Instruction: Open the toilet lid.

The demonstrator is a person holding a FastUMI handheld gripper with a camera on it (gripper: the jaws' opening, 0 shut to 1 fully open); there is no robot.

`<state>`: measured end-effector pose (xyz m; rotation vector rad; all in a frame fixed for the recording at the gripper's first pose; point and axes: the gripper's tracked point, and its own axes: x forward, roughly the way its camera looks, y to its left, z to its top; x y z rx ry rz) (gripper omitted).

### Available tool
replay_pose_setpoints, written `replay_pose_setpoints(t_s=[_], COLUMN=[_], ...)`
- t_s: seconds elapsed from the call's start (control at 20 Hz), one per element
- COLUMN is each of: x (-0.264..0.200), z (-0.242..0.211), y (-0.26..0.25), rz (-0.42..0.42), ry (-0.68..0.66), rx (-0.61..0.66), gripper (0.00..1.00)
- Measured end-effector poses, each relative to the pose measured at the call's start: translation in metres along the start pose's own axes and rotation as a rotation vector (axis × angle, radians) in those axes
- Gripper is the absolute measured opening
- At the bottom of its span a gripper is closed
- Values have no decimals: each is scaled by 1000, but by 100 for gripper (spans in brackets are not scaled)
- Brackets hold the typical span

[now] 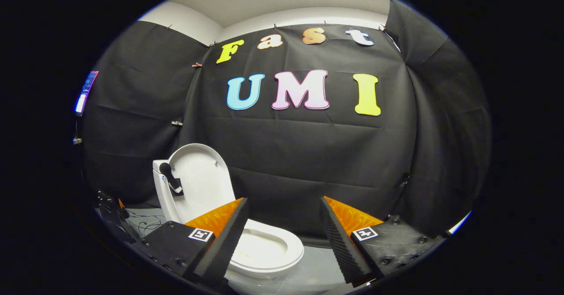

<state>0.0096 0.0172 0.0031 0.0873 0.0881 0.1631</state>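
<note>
Toilet lid (200,178) stands raised, near upright, leaning back toward the tank (159,184) behind it. Judging from that, the opening step looks done; what's left is likely just pulling the gripper back clear, nothing more to push or lift. If the lid isn't resting fully back, a light nudge at its top edge would be the call, but can't tell from here whether it touches the tank.

Lid is white, smooth, oval, glossy plastic, inner face turned toward the camera. Below the lid, the seat (269,248) lies flat on the bowl, white ring with the opening showing. A dark handle-like piece (169,177) sits on the tank side just beside the lid's lower left edge; what it is, unclear.

Gripper (282,237) sits in front of the toilet, fingers spread wide apart, holding nothing. Left finger overlaps the seat's near-left part in the view; contact can't be told, looks apart. Lid is beyond and left of the left finger, well clear of both.

Grey floor (317,268) around the bowl, some cables (147,224) left of the toilet base.
</note>
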Motion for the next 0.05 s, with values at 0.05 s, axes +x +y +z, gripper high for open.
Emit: replay_pose_setpoints(t_s=[0.05], x=[0], z=[0], y=[1], rz=[1], ry=[-1], rx=[-4], gripper=[99])
